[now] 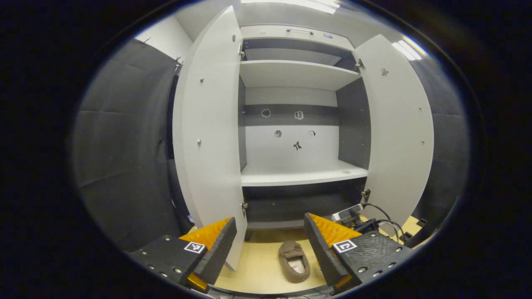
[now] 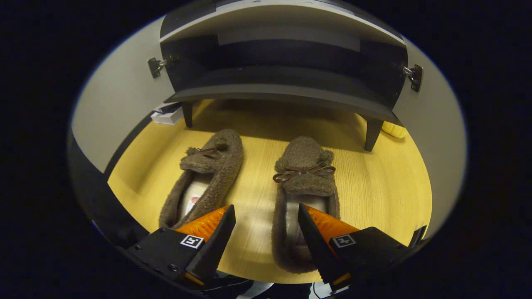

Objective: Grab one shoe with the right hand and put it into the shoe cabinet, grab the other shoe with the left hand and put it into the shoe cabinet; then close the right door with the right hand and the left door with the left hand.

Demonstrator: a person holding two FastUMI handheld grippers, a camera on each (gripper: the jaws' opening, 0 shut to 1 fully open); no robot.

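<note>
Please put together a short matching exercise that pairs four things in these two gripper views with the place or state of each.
Things:
1. right gripper
2. left gripper
3. left door
4. middle shelf

Places or states:
A. swung wide open on its hinges
B. bare, inside the shoe cabinet
C. open, low over the right shoe of the pair on the floor
D. open, held back from the cabinet and facing its shelves

Pairs: 1-C, 2-D, 3-A, 4-B
</note>
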